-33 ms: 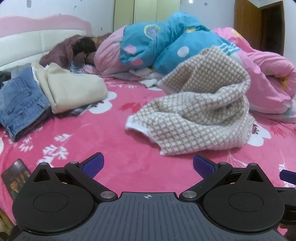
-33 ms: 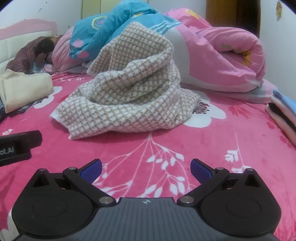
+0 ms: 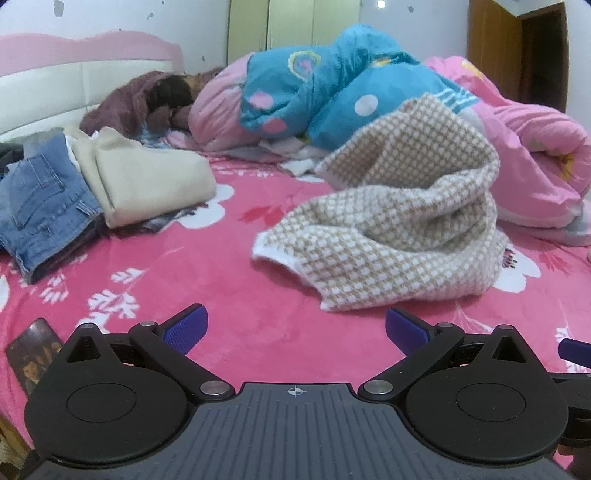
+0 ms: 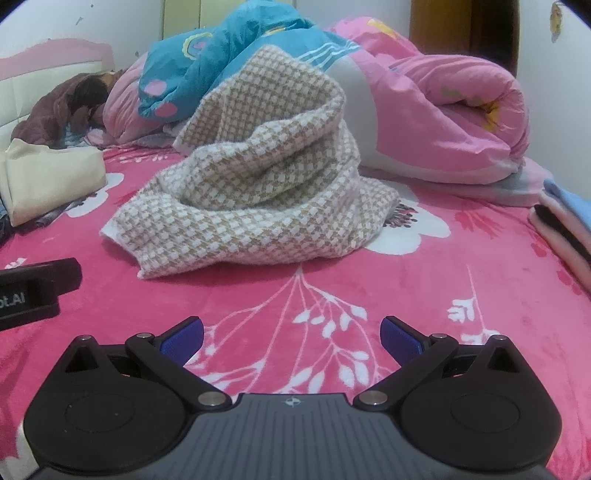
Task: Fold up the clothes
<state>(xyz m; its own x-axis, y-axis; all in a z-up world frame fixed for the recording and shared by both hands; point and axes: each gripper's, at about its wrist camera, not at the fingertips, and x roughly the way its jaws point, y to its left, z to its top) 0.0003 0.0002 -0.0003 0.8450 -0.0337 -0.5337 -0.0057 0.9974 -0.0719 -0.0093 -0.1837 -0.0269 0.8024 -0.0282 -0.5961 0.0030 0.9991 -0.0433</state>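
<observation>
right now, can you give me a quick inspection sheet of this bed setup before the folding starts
surface: pink flowered bedspread, bare in front of both grippers
job's things: checked sweater lying crumpled and unfolded mid-bed, not held
clutter: jeans and cream garment folded at the left; rolled pink quilt and blue quilt behind; brown blanket by the headboard; stacked cloths at the right edge; a picture card near the left gripper
grippers: left gripper open, empty; right gripper open, empty
cables: nothing seen
surroundings: headboard, wardrobe, wooden door
</observation>
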